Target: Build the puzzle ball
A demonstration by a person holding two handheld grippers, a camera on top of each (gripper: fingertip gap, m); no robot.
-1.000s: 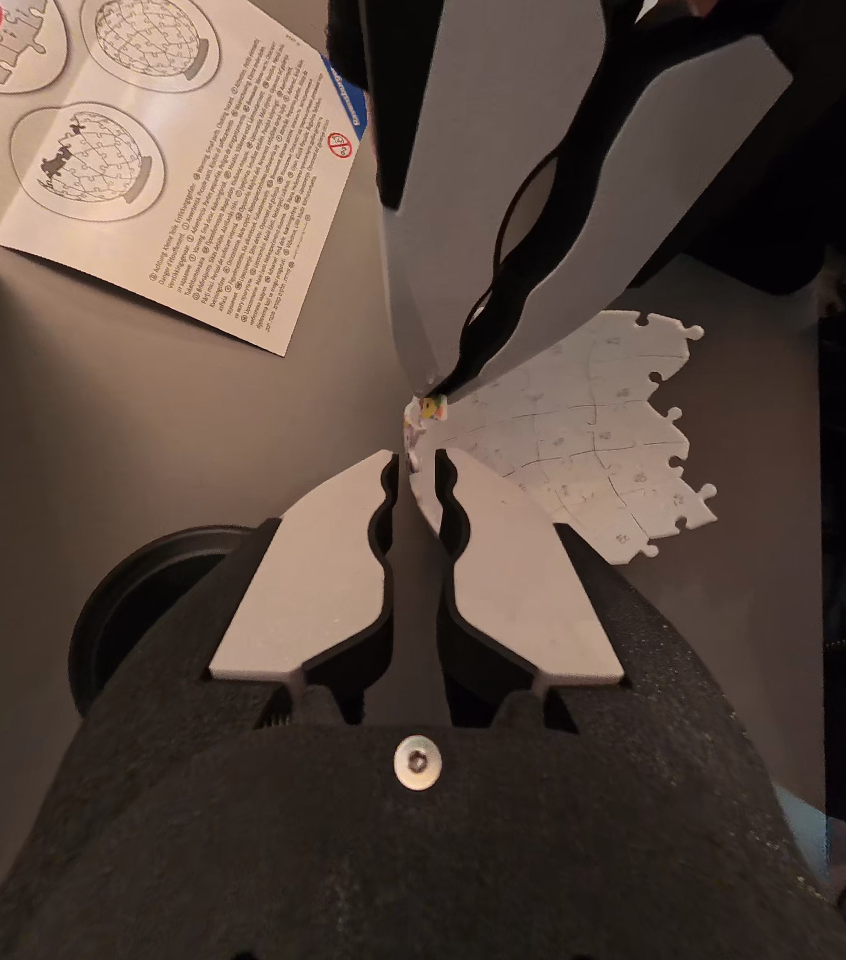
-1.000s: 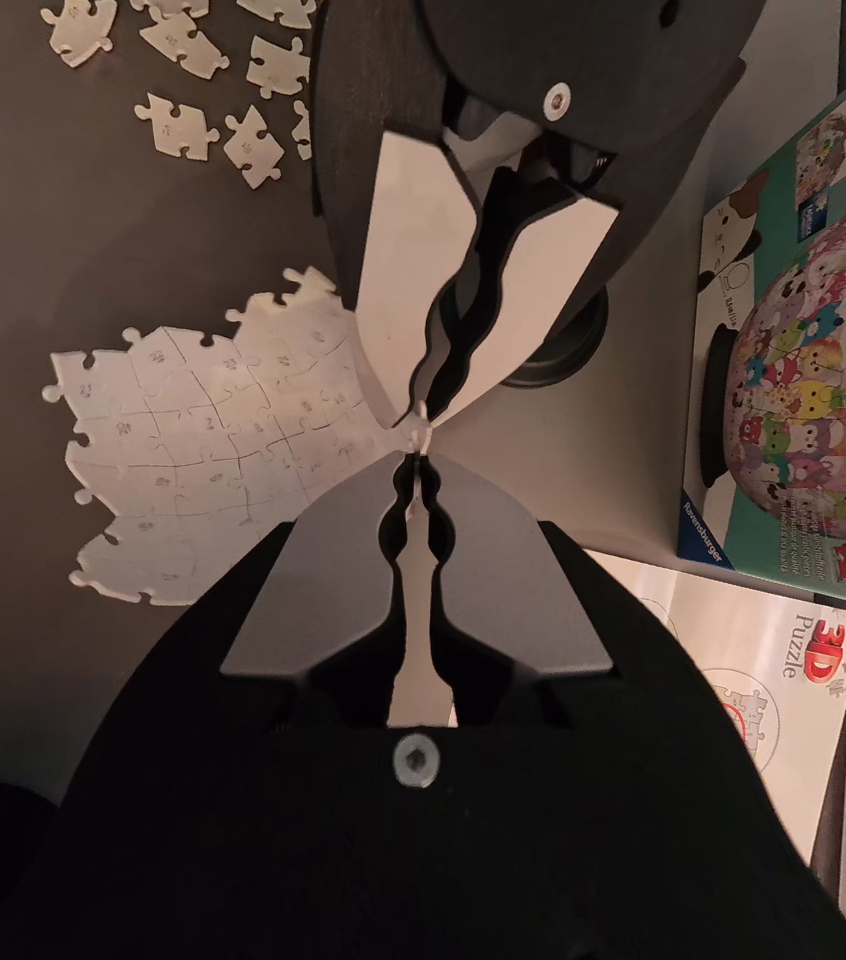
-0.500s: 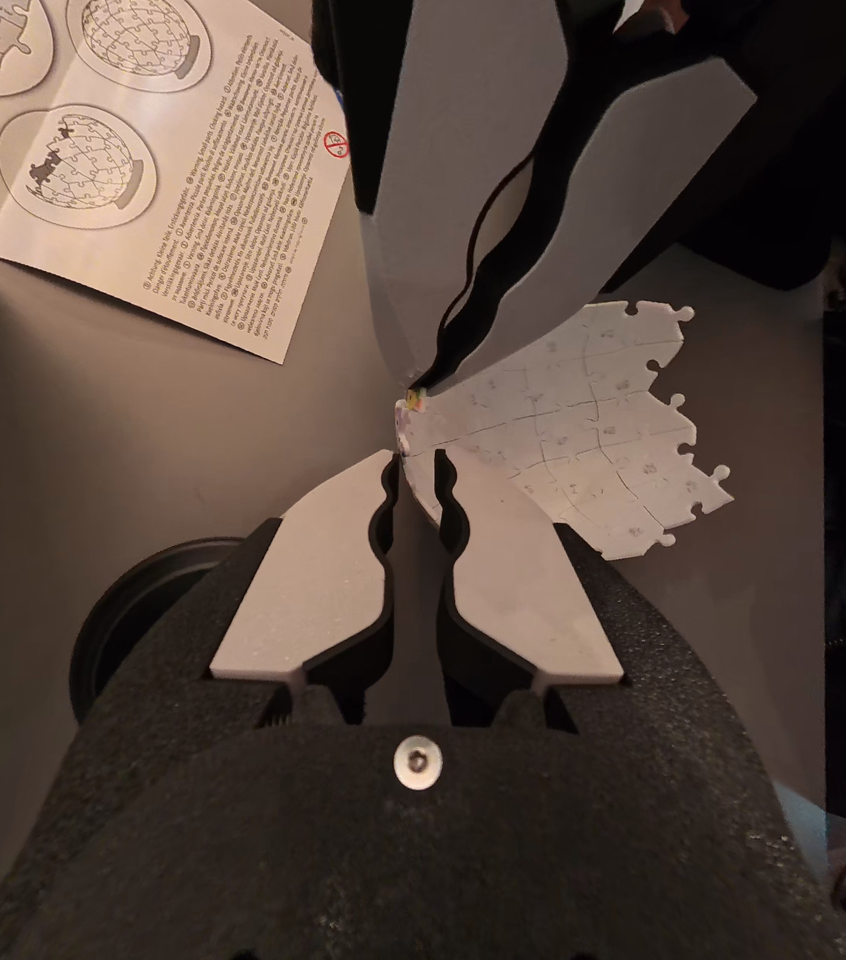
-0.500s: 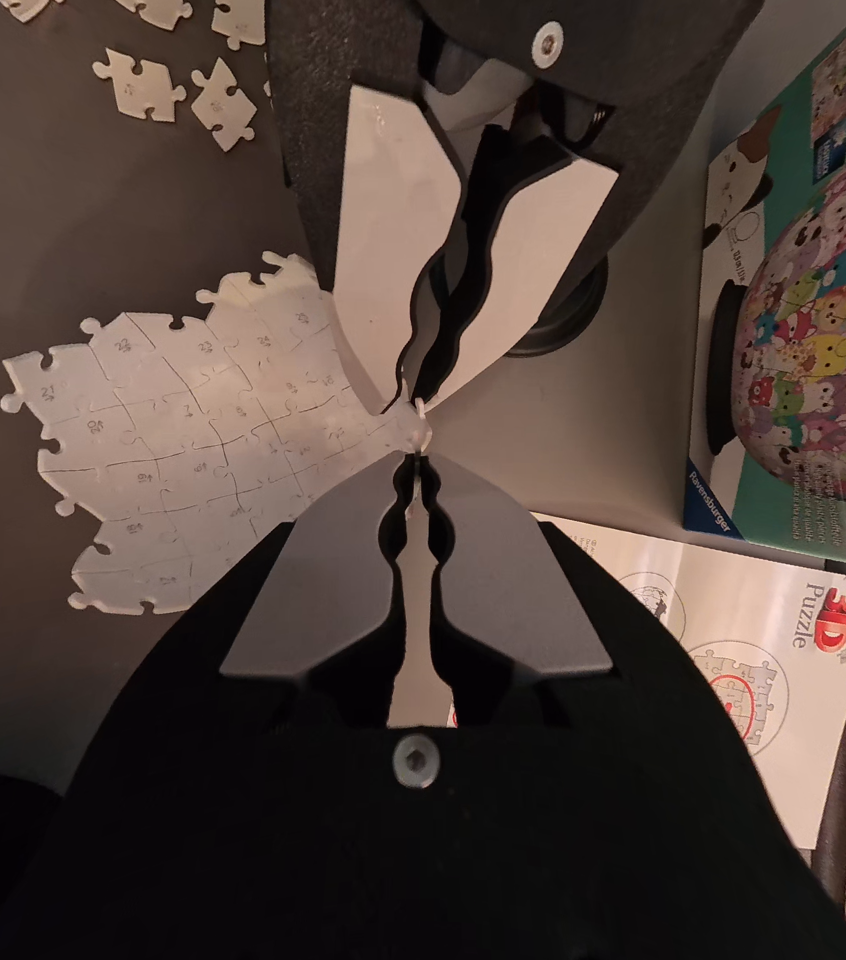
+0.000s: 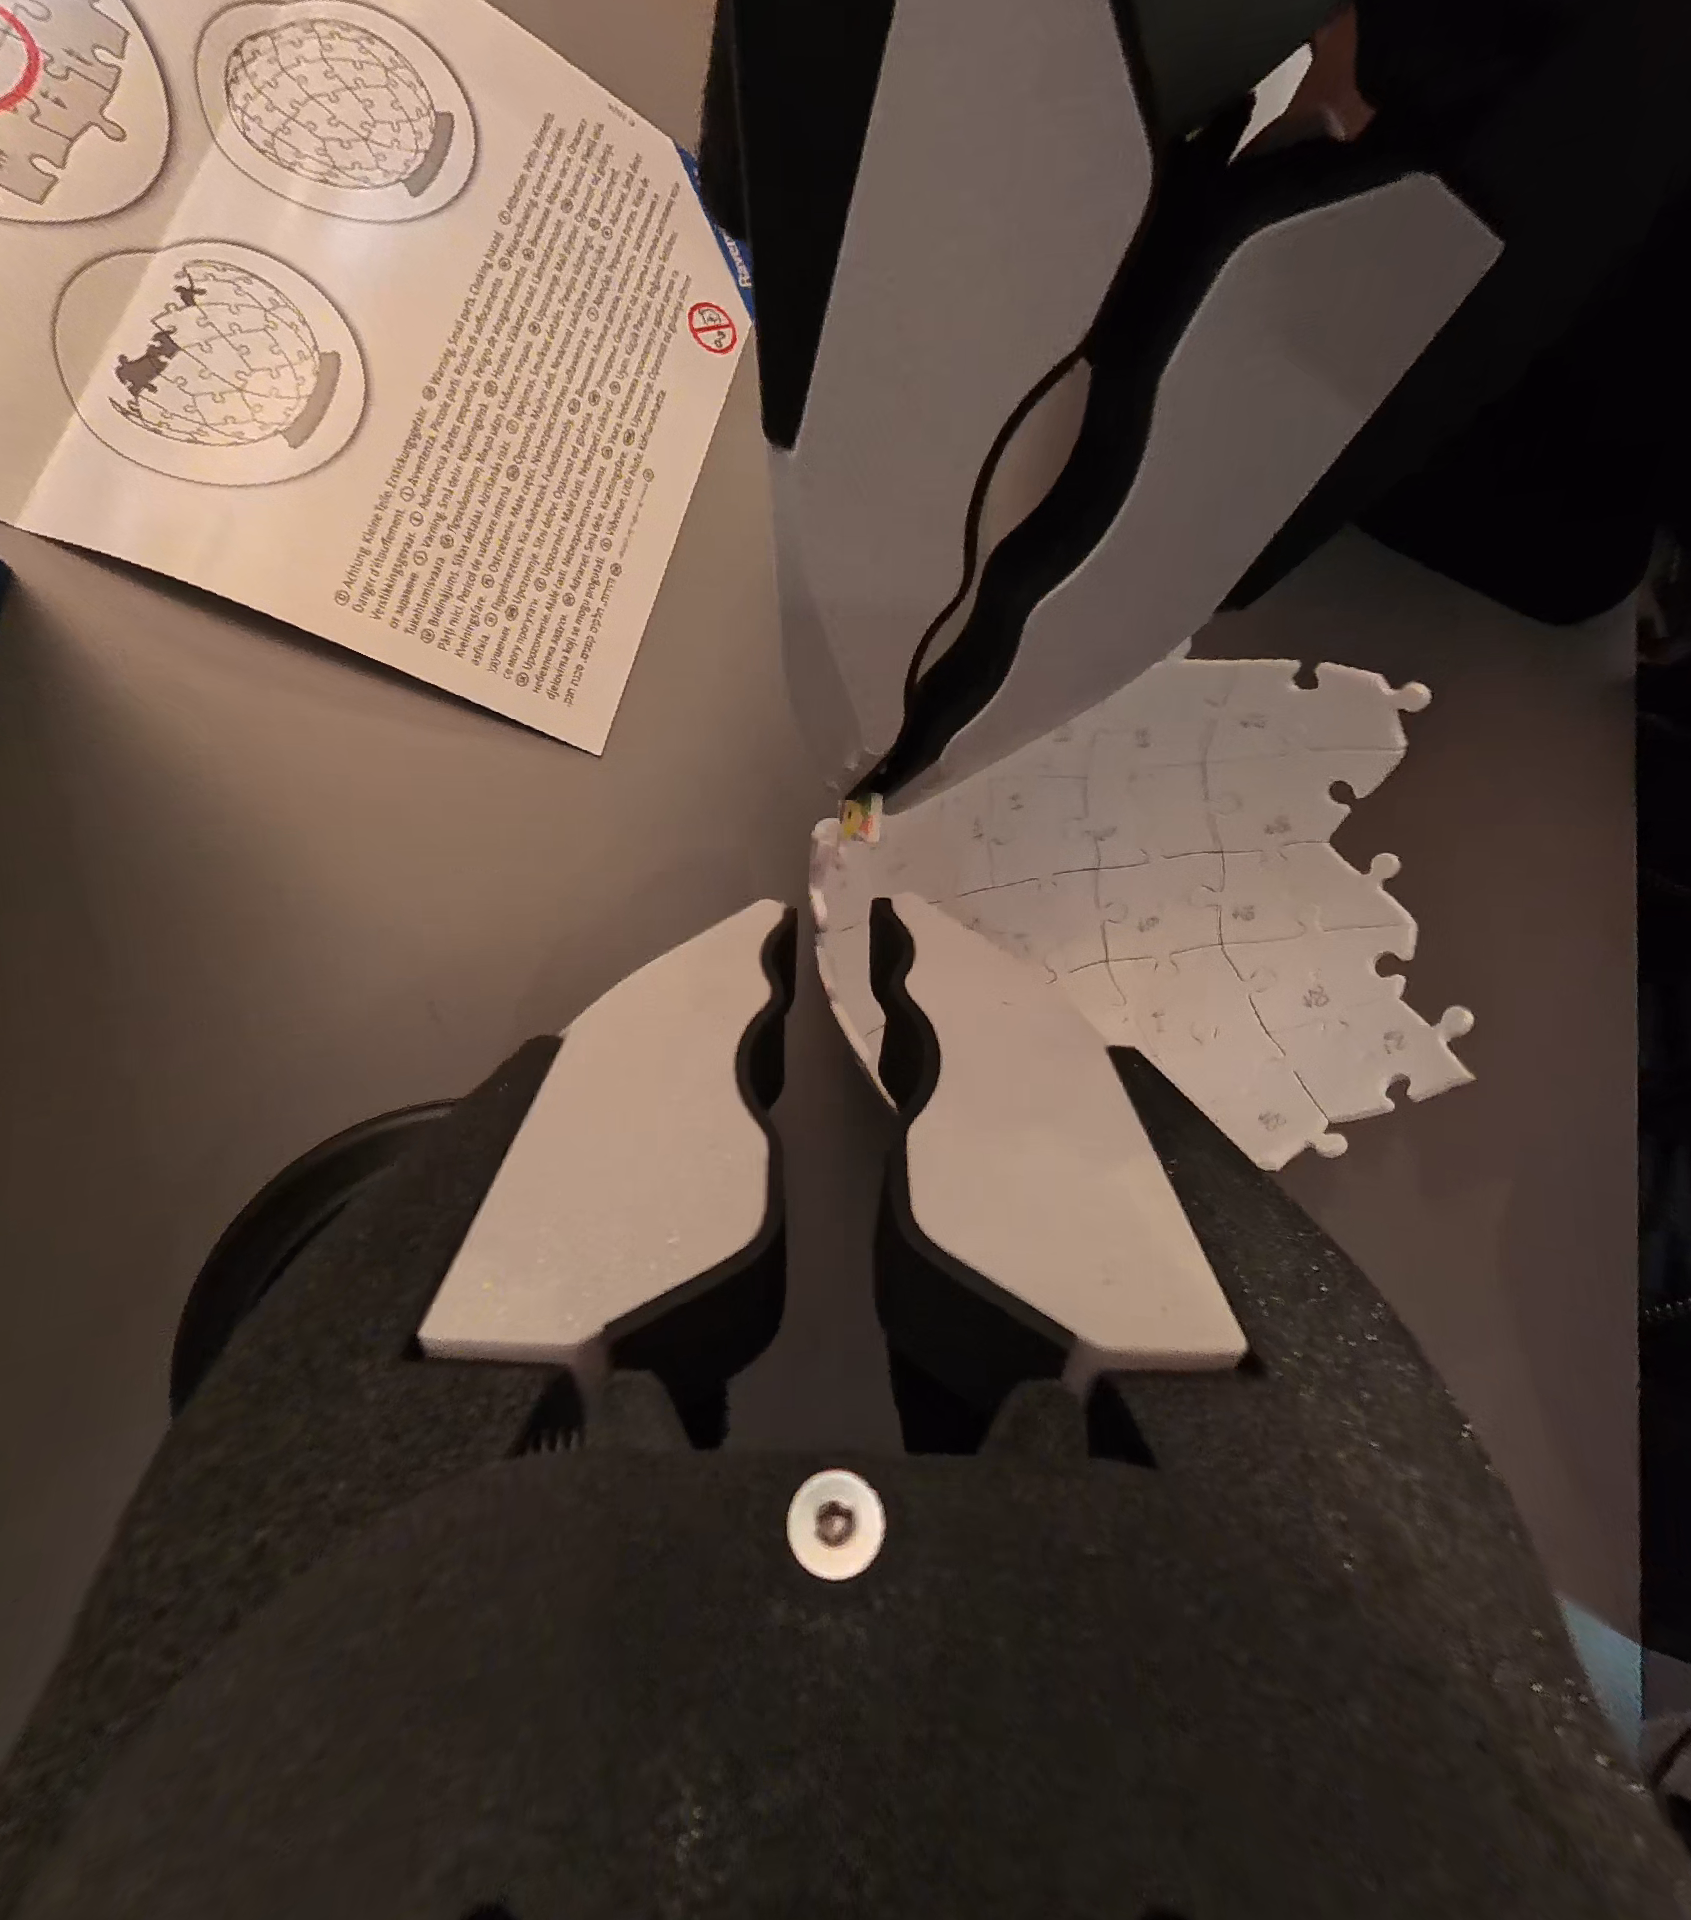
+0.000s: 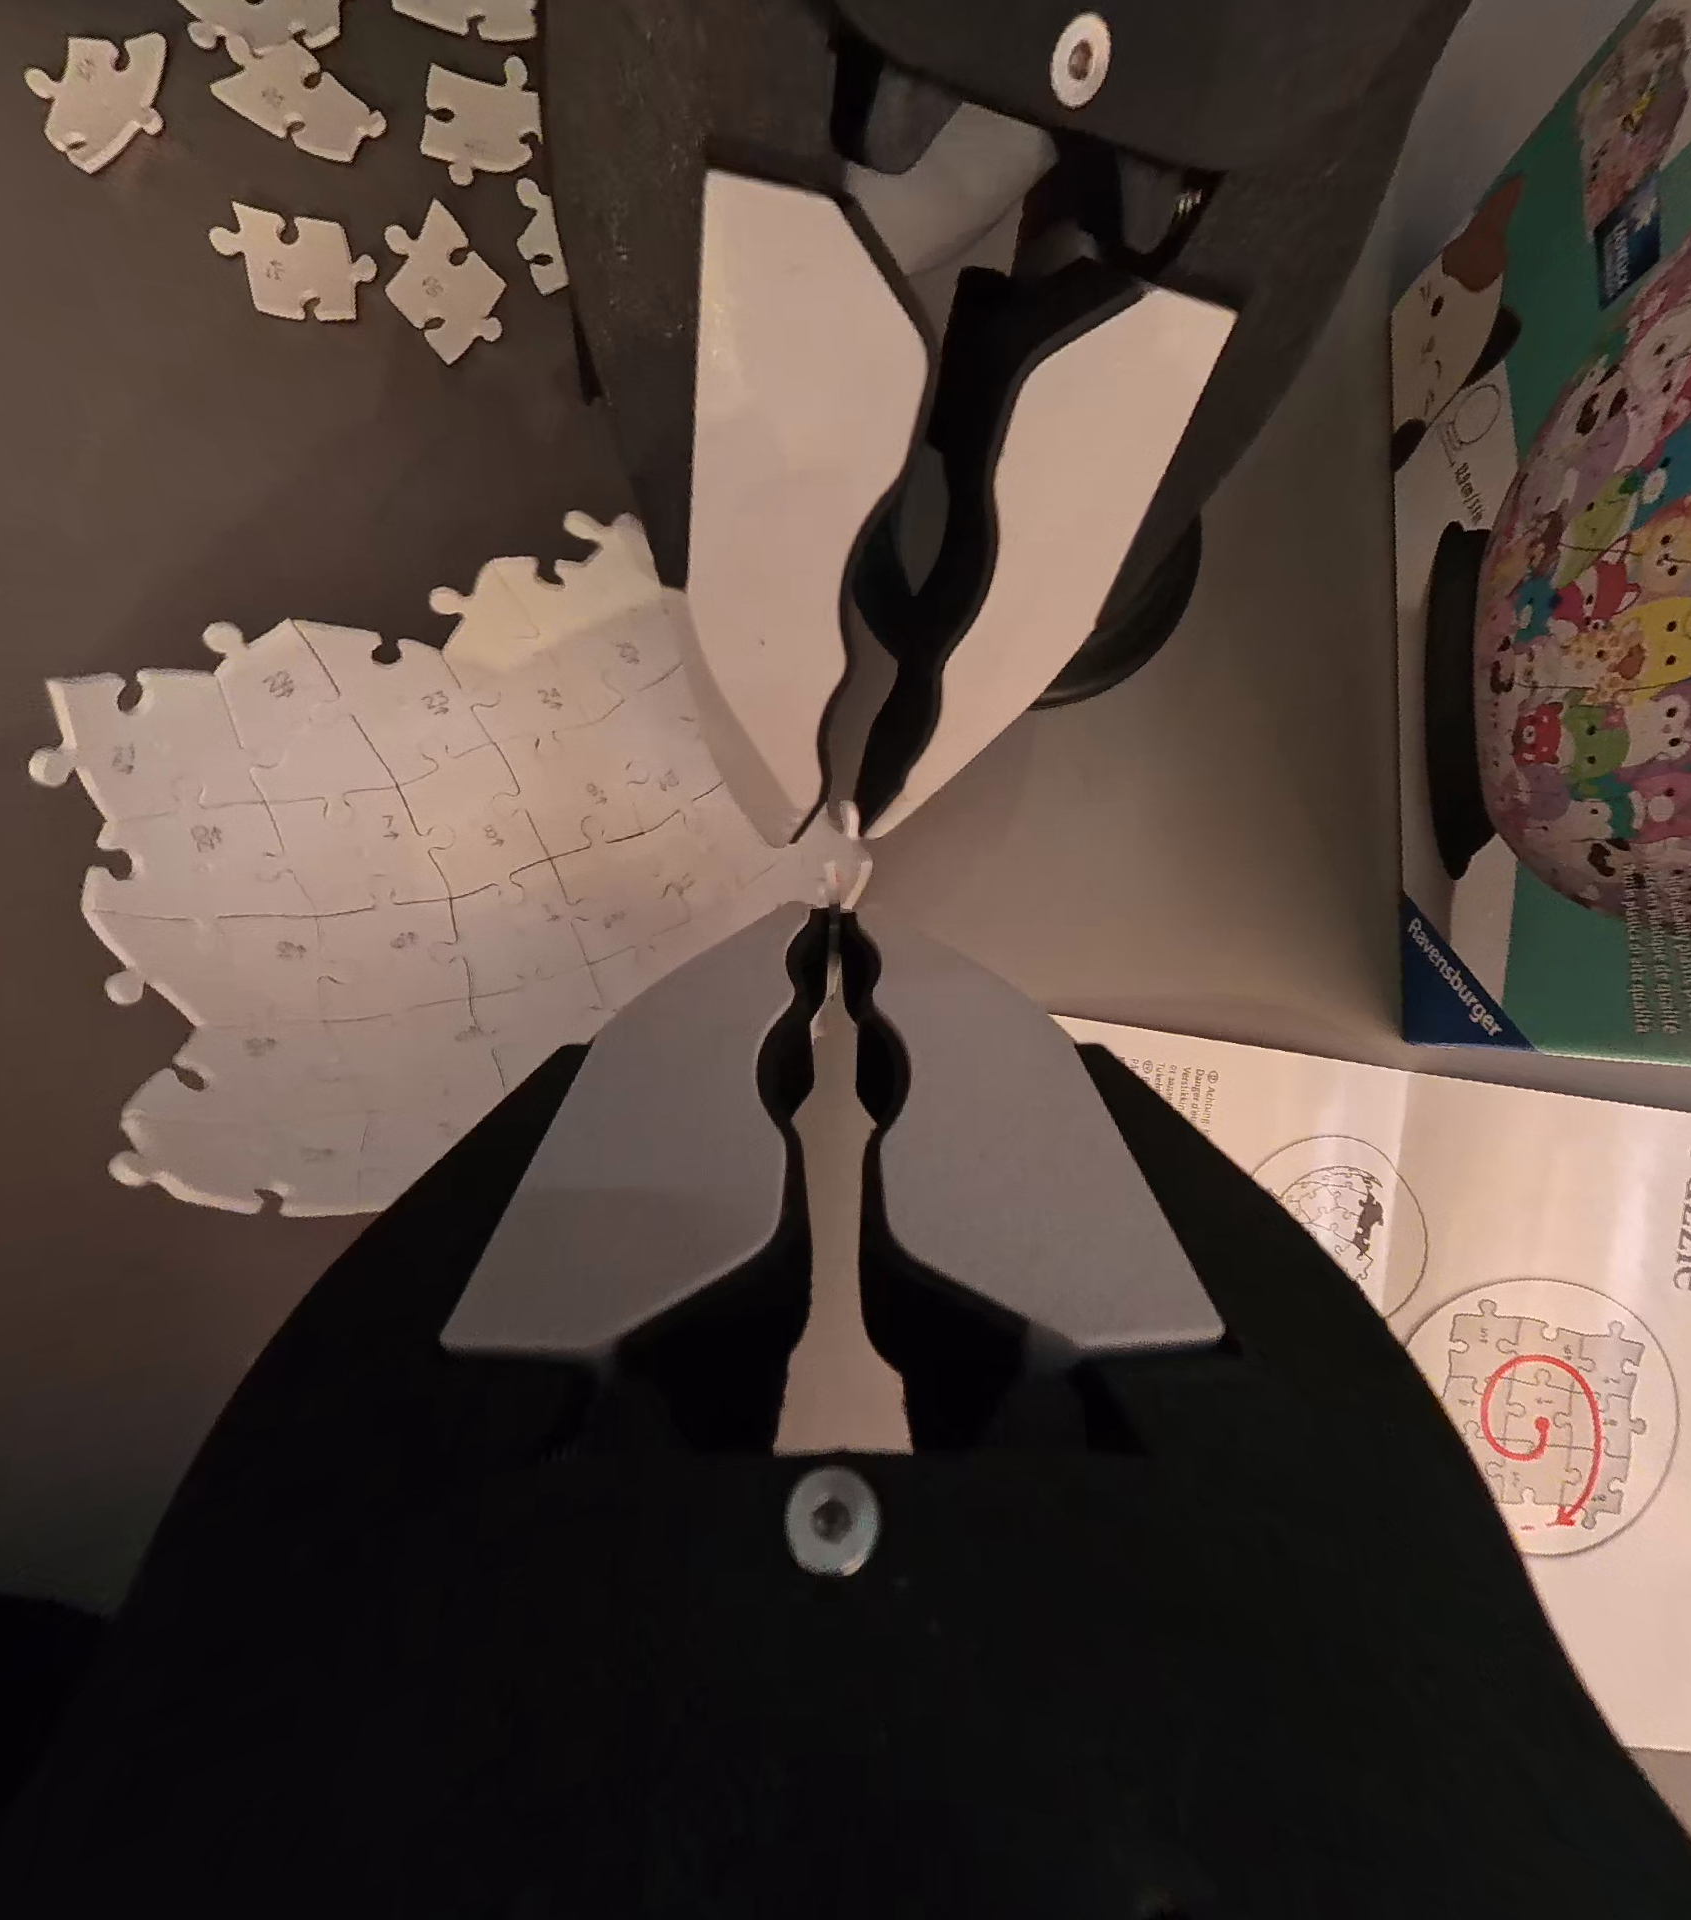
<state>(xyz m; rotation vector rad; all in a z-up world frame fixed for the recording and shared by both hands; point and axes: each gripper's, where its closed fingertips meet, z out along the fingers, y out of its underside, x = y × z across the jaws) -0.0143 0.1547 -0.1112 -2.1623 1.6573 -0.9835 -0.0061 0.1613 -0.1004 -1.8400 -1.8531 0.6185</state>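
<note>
A curved sheet of joined puzzle pieces [image 6: 384, 883], blank numbered backs showing, hangs above the dark table [image 6: 93, 468], pinched at one corner between two grippers meeting tip to tip. The right gripper [image 6: 836, 925], nearly closed, nips a single piece [image 5: 862, 818] at the sheet's edge, apparently pressing it home; the left gripper [image 5: 833, 914], slightly parted, clasps the sheet's rim to brace it. Loose pieces [image 6: 290, 270] lie beyond, with the instruction leaflet [image 5: 353, 343], puzzle box [image 6: 1630, 582] and black stand [image 6: 1121, 644] close by.
</note>
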